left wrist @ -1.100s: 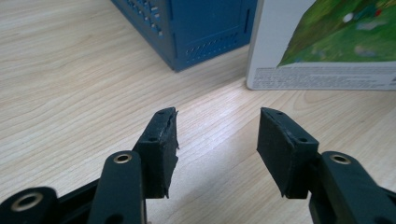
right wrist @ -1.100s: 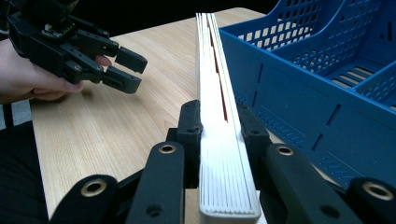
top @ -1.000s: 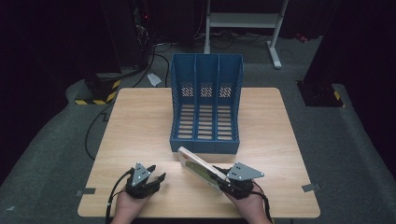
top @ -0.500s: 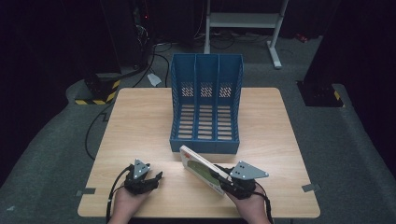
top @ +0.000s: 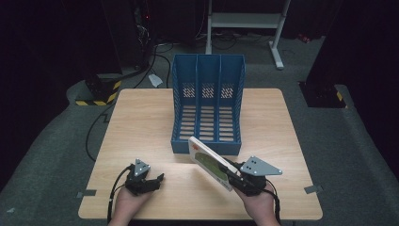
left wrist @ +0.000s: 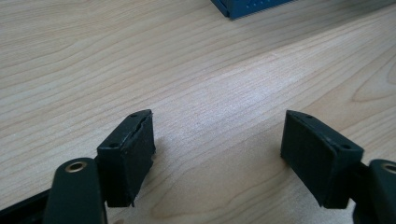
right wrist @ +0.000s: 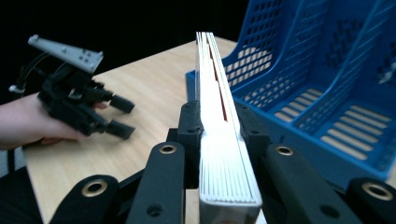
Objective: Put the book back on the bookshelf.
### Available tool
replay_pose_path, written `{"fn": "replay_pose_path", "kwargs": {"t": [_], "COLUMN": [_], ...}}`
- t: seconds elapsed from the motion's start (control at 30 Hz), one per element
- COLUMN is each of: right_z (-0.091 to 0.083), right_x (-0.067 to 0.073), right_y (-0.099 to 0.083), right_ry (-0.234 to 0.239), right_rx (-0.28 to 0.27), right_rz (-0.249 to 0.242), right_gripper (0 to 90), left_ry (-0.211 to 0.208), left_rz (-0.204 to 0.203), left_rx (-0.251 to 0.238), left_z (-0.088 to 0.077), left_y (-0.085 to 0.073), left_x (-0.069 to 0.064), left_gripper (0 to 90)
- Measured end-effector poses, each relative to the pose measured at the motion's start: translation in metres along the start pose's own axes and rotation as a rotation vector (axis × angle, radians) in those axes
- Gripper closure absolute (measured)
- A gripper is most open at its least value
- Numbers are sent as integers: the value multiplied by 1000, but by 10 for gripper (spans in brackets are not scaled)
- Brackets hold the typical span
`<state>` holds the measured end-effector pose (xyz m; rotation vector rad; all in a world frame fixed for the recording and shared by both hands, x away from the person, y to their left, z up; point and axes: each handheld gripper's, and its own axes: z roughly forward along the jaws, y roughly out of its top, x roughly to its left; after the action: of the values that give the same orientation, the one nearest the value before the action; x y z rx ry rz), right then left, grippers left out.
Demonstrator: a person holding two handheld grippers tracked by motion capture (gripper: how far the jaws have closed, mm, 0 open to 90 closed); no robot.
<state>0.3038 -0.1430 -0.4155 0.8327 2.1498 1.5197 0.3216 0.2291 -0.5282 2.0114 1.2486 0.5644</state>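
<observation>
A thin white book [top: 210, 162] with a green and red cover is held on edge above the table, tilted toward the blue file rack [top: 208, 106]. My right gripper [top: 231, 175] is shut on its near end; in the right gripper view its white page edges [right wrist: 219, 126] run away between the two jaws. The rack has three slots and stands just beyond the book. My left gripper [top: 158, 180] rests low near the table's front left, open, with bare wood between its pads [left wrist: 130, 154].
The wooden table [top: 141, 122] has free room left of the rack. A dark floor with cables [top: 94, 127], a yellow-black striped block [top: 96, 96] and a white stand's legs [top: 244, 21] lie beyond the table.
The right gripper has carried the book a little forward and up toward the rack's front. The left gripper has stayed near the front left edge.
</observation>
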Motion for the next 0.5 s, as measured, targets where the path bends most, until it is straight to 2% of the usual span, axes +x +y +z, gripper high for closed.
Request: {"fn": "replay_pose_path", "kwargs": {"t": [0.27,0.33,0.5], "right_z": [-13,-15,-19], "right_x": [-8,-11,-20], "right_y": [19,24,31], "right_ry": [-80,-117,-125], "right_rx": [-31,-28,-37], "right_rz": [12,18,54], "right_gripper": [757,758,758], "left_ry": [-6,-9,-9], "left_rz": [5,5,11], "left_rx": [-3,-4,-4], "left_z": [1,1,1], "left_y": [0,0,0], "left_x": [-1,-1,-1], "left_gripper": [246,247,250]}}
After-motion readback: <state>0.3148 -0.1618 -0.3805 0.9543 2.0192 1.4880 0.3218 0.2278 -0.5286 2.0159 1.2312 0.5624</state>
